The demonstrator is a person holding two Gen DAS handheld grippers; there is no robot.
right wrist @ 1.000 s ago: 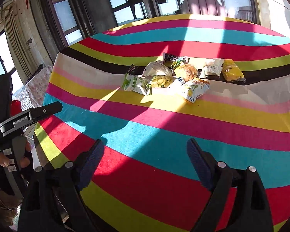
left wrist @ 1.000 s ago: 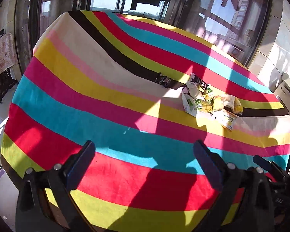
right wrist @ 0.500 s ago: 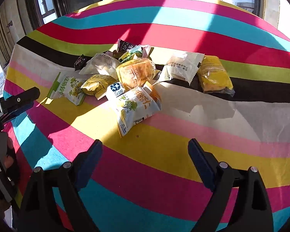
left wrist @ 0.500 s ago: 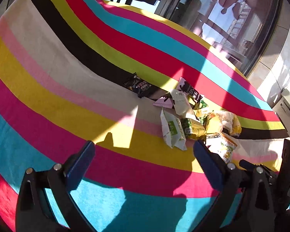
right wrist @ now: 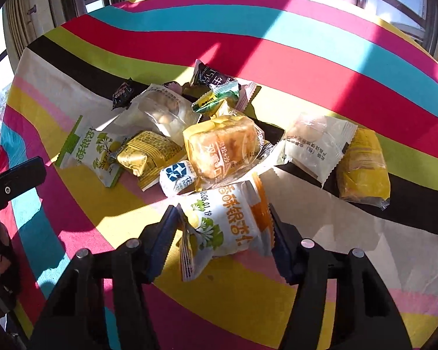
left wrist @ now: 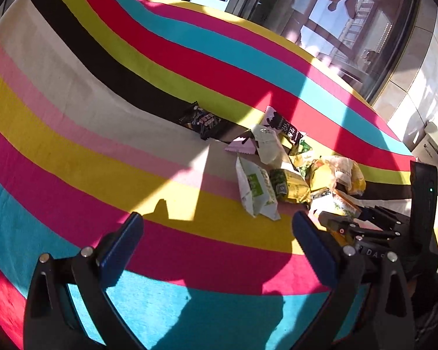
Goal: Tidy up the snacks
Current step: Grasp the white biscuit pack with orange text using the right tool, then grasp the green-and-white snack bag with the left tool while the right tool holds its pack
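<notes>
Right hand-held gripper (right wrist: 223, 224) closing on a snack packet

Its jaws were closing with the white-and-orange packet (right wrist: 227, 221) between them, pads pressing its sides, at the near edge of the snack pile (right wrist: 219, 143) on the striped surface (right wrist: 306, 58). The left hand-held gripper (left wrist: 216, 233) hung wide open and empty over the cloth, near the green-and-white packet (left wrist: 255, 188).

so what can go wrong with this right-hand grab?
1. The right gripper is closing on the orange-and-white packet, whose near end is already crumpled; it may buckle or slip out.
2. The packet's far end touches the clear bread pack and small blue-and-white candy; lifting may drag them.
</notes>
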